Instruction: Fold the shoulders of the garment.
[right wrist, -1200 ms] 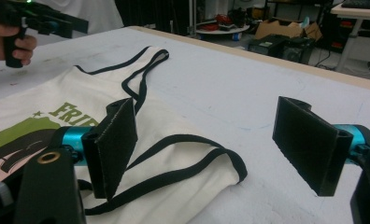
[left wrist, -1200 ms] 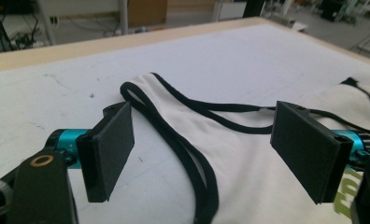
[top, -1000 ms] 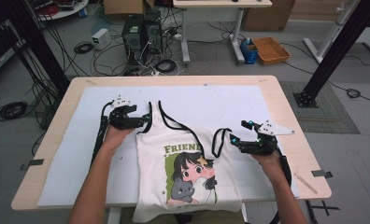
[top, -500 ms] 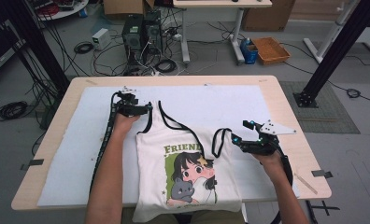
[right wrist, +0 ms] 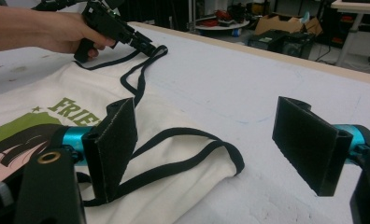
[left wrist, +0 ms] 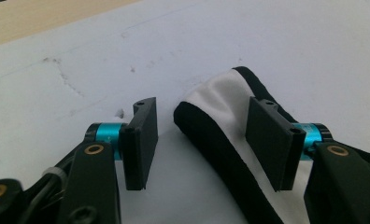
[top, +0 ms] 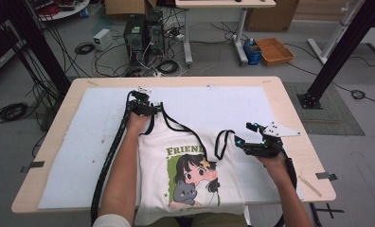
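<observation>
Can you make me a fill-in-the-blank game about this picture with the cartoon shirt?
1. The green word printed on the white top begins FRIEN and sits above a cartoon ____.
2. The top's straps are coloured ____.
3. The strap end lies between the jaws of the ____ gripper.

Missing words: girl; black; left

Green "FRIEND" lettering above the cartoon print on the white top [top: 190,175].

One overhead, two close tool cameras
</observation>
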Action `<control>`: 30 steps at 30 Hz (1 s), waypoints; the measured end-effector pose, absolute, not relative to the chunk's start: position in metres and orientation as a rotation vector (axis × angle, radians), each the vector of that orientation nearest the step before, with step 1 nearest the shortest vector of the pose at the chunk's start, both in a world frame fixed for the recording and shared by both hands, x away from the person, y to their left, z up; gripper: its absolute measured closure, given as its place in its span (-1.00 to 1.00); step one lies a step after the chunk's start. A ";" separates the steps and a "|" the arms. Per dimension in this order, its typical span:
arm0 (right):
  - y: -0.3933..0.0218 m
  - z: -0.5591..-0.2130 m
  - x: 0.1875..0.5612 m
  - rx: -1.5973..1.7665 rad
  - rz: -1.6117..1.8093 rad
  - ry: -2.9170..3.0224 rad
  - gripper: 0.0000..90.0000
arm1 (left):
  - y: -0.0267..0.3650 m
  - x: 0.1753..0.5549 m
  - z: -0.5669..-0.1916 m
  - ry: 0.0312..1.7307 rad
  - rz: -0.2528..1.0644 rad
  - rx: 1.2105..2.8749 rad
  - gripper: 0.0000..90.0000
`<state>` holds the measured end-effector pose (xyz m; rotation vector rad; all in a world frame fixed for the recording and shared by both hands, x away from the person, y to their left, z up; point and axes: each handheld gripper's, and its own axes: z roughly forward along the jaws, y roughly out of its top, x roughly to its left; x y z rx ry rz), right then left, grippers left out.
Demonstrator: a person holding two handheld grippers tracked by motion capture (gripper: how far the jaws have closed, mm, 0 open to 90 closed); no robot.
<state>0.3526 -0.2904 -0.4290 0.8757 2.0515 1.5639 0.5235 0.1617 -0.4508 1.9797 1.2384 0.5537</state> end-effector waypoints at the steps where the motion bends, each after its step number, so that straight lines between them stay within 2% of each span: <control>1: -0.291 -0.429 0.352 0.877 1.567 2.050 -0.51 | 0.161 0.523 -0.450 1.243 0.557 1.981 0.00; 3: -0.292 -0.428 0.351 0.873 1.565 2.045 -0.50 | 0.160 0.522 -0.449 1.230 0.553 1.987 0.18; 4: -0.292 -0.428 0.351 0.879 1.564 2.047 -0.50 | 0.159 0.522 -0.449 1.217 0.550 1.993 0.40; 7: -0.292 -0.429 0.351 0.879 1.560 2.048 -0.50 | 0.156 0.520 -0.449 1.193 0.553 2.011 0.75; 10: -0.291 -0.429 0.352 0.878 1.556 2.049 -0.49 | 0.156 0.520 -0.449 1.189 0.536 2.000 0.88; 22: -0.292 -0.428 0.351 0.884 1.562 2.042 -0.48 | 0.160 0.517 -0.445 1.143 0.444 1.901 0.92; 30: -0.291 -0.426 0.348 0.883 1.571 2.030 -0.47 | 0.165 0.505 -0.435 1.068 0.450 1.798 0.92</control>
